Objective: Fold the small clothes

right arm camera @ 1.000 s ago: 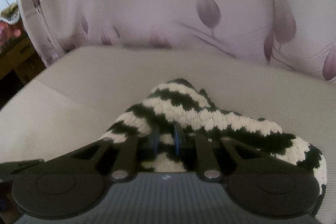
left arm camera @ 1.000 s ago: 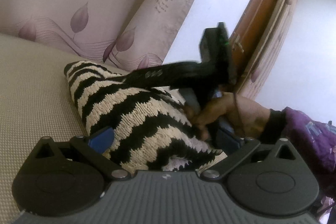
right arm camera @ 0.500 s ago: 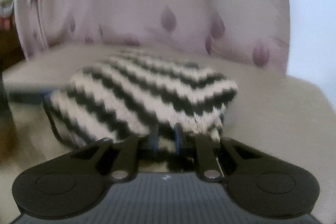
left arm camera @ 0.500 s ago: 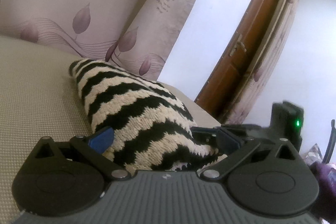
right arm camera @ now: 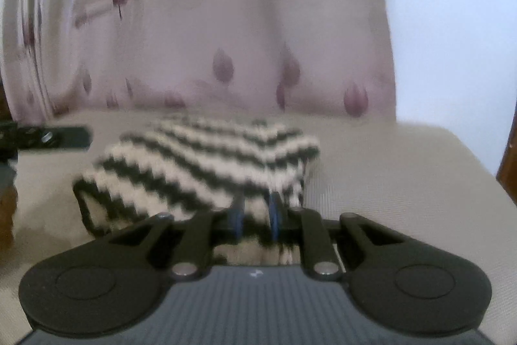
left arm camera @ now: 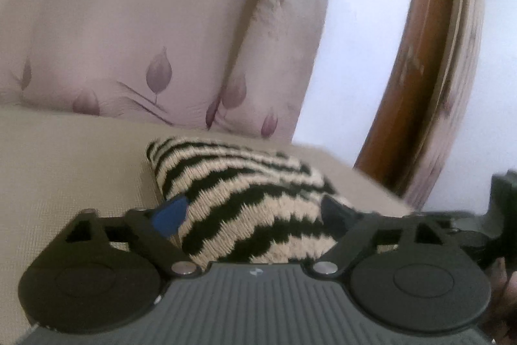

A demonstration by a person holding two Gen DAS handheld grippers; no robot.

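Observation:
A black and cream zigzag knit garment (left arm camera: 245,199) lies folded in a thick bundle on the beige sofa seat (left arm camera: 71,157). My left gripper (left arm camera: 255,215) is open, its fingers wide on either side of the bundle's near end. In the right wrist view the same garment (right arm camera: 206,164) lies in front of my right gripper (right arm camera: 255,215), which is shut on the bundle's near edge. The left gripper also shows at the far left of that view (right arm camera: 48,138).
Pink leaf-print cushions (left arm camera: 135,31) form the sofa back behind the garment. A brown wooden door frame (left arm camera: 416,80) and a white wall (right arm camera: 452,21) stand to the right. The seat's right edge (right arm camera: 478,164) is near the garment.
The right gripper swung from over the garment down to its near edge, staying shut on it. The bundle now lies lower and flatter. The left gripper stayed open and shifted its view slightly.

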